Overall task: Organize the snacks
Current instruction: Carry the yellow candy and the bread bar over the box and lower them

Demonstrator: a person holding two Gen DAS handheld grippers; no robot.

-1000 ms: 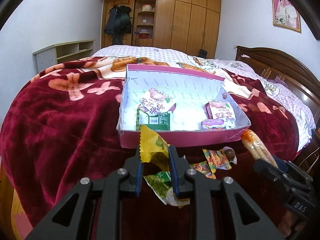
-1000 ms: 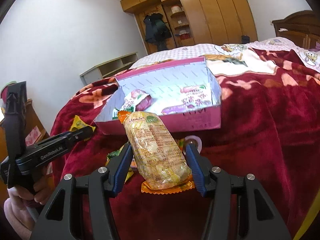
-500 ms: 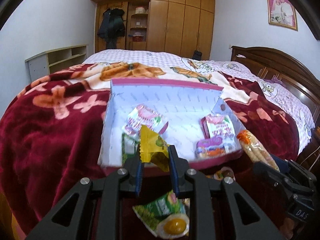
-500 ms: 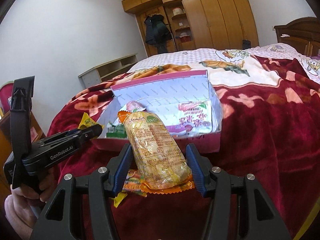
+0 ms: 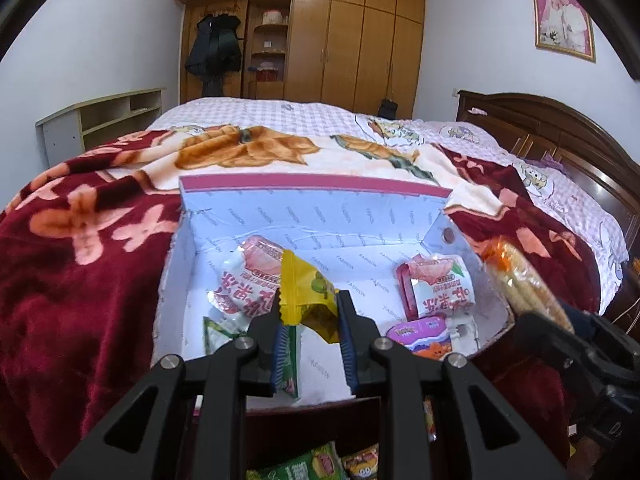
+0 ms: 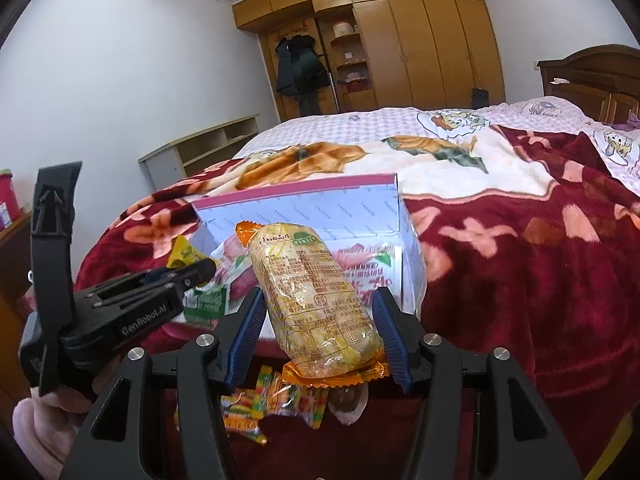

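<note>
An open pink box [image 5: 316, 182] with a white inside lies on the red blanket; it also shows in the right wrist view [image 6: 320, 188]. My left gripper [image 5: 309, 312] is shut on a yellow snack packet [image 5: 306, 292] and holds it over the box's front part. My right gripper [image 6: 320, 316] is shut on a long orange-ended cracker pack [image 6: 312, 296], held just before the box's near right corner; that pack shows in the left wrist view [image 5: 524, 280]. Pink-and-white packets [image 5: 440, 288], a green packet [image 5: 288, 360] and a purple packet [image 5: 420, 330] lie inside.
Loose snack wrappers [image 6: 272, 400] lie on the blanket [image 6: 540, 280] in front of the box, also low in the left wrist view [image 5: 316, 464]. A dark wooden headboard [image 5: 560, 136] stands right. A wardrobe [image 5: 340, 40] and low shelf [image 5: 100, 120] stand behind.
Both grippers have moved forward toward the box with their snacks. The left one now hangs over the box's inside; the loose wrappers have slid below it.
</note>
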